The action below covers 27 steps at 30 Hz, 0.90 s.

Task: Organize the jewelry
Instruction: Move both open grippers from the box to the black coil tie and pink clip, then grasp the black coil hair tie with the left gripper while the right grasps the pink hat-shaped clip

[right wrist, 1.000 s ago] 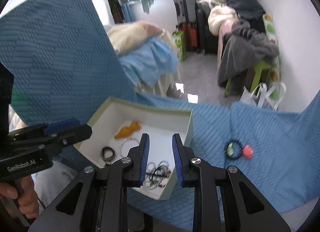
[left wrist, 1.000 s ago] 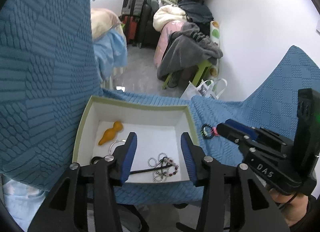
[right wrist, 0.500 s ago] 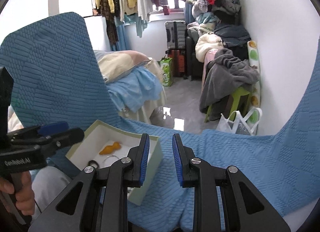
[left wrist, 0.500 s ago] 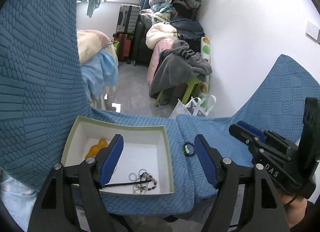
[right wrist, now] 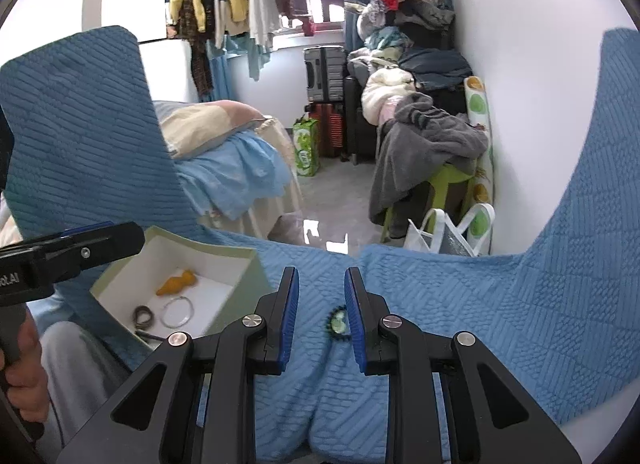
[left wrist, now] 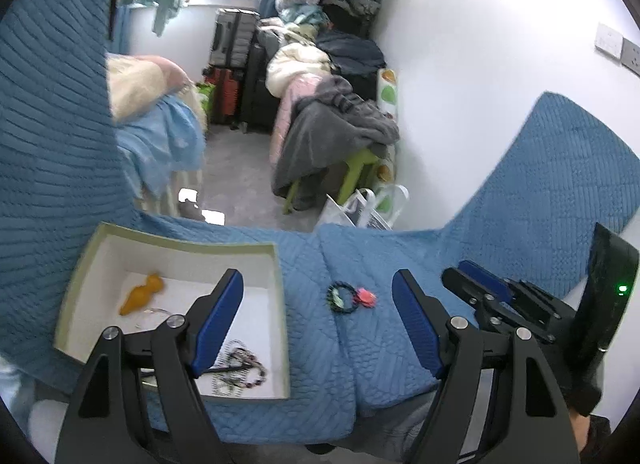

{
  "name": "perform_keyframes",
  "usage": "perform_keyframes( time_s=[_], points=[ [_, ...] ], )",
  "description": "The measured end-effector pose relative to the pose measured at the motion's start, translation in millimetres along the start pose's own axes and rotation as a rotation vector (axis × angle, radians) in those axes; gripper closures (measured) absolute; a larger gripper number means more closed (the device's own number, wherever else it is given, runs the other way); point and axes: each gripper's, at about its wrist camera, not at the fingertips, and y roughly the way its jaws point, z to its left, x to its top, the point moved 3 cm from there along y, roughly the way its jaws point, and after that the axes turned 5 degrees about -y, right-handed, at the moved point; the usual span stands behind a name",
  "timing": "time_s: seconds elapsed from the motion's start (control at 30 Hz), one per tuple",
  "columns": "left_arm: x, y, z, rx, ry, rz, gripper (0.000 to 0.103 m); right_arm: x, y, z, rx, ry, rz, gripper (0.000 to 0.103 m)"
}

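A white box with a green rim (left wrist: 184, 248) lies on the blue quilted cover. It holds an orange charm (left wrist: 142, 298), a thin ring (right wrist: 177, 313), a dark band (right wrist: 144, 316) and beaded bracelets (left wrist: 240, 370). A dark beaded bracelet with a pink flower (left wrist: 350, 298) lies on the cover right of the box. My left gripper (left wrist: 318, 320) is wide open and empty, above the box's right wall. My right gripper (right wrist: 322, 314) is open with a narrow gap and empty, just above that bracelet (right wrist: 338, 322).
The blue cover (right wrist: 520, 324) drapes over a seat and rises at both sides. Beyond its edge are the floor, a bed with a light blue sheet (right wrist: 240, 176), suitcases (right wrist: 326, 104), a green stool piled with grey clothes (right wrist: 432, 152) and a white bag (right wrist: 448, 232).
My left gripper opened wide and pulled up and back from the box. My right gripper swung right, from over the box to above the bracelet on the cover.
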Motion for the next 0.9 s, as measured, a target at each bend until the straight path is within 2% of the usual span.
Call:
perform_keyframes(
  time_s=[0.07, 0.17, 0.23, 0.37, 0.6, 0.73, 0.9],
  points=[
    [-8, 10, -7, -0.013, 0.014, 0.021, 0.029, -12, 7, -10, -0.012, 0.015, 0.014, 0.081],
    [-19, 26, -18, -0.041, 0.029, 0.063, 0.038, -29, 19, -25, -0.019, 0.043, 0.042, 0.081],
    [-26, 38, -25, -0.058, 0.043, 0.096, 0.047, -39, 29, -34, -0.01, 0.062, 0.067, 0.081],
    [-40, 63, -38, -0.081, 0.07, 0.142, 0.054, -50, 51, -50, 0.029, 0.123, 0.111, 0.081],
    [-52, 103, -40, -0.11, 0.003, 0.208, 0.068, -63, 99, -66, 0.094, 0.128, 0.208, 0.081],
    [-61, 126, -34, -0.079, -0.033, 0.247, 0.07, -70, 126, -73, 0.146, 0.14, 0.269, 0.081],
    [-69, 152, -31, -0.045, -0.054, 0.286, 0.07, -74, 151, -73, 0.161, 0.108, 0.315, 0.081]
  ],
)
